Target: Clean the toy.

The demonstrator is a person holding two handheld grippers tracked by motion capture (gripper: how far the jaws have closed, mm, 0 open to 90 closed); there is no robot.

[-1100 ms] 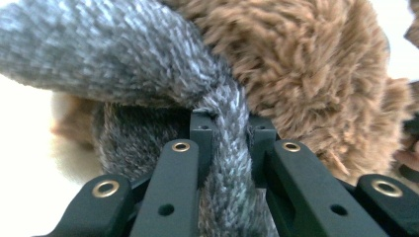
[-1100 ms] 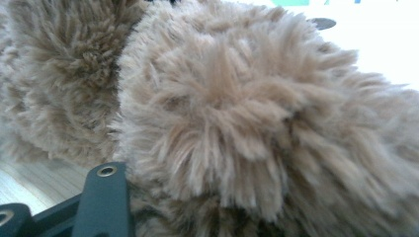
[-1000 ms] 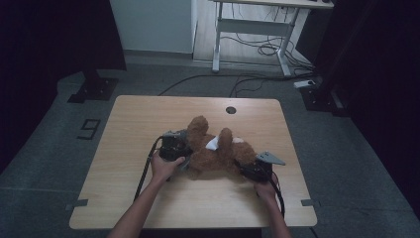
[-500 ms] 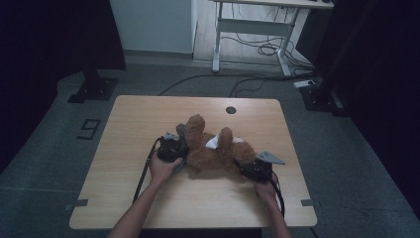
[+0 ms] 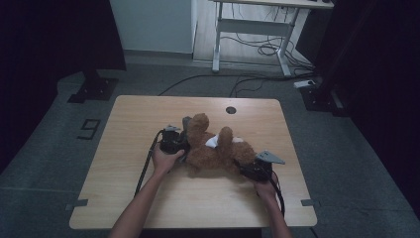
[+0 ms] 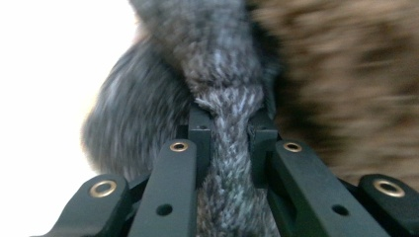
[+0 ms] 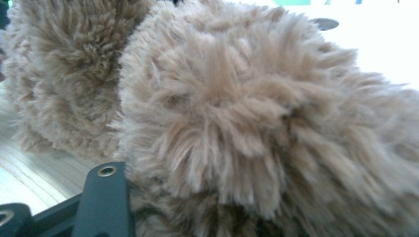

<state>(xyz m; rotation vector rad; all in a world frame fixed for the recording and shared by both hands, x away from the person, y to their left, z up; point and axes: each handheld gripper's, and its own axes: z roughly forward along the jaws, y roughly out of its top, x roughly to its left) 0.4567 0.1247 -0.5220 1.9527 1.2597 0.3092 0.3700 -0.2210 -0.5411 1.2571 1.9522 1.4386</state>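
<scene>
Now my left gripper point(image 6: 230, 131), clenched on the grey scarf point(image 6: 225, 163), has shifted sideways; right gripper point(image 5: 253, 170) grasps the teddy bear point(image 5: 218, 151).

Brown teddy bear point(image 5: 216, 148) — between both grippers

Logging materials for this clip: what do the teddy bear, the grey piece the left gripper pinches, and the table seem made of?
Teddy bear: brown plush, long shaggy pile.
Grey piece: knit-looking fuzzy fabric, perhaps a scarf; left gripper squeezes it narrow.
Table: light wood-grain top, matte, possibly laminate.
</scene>
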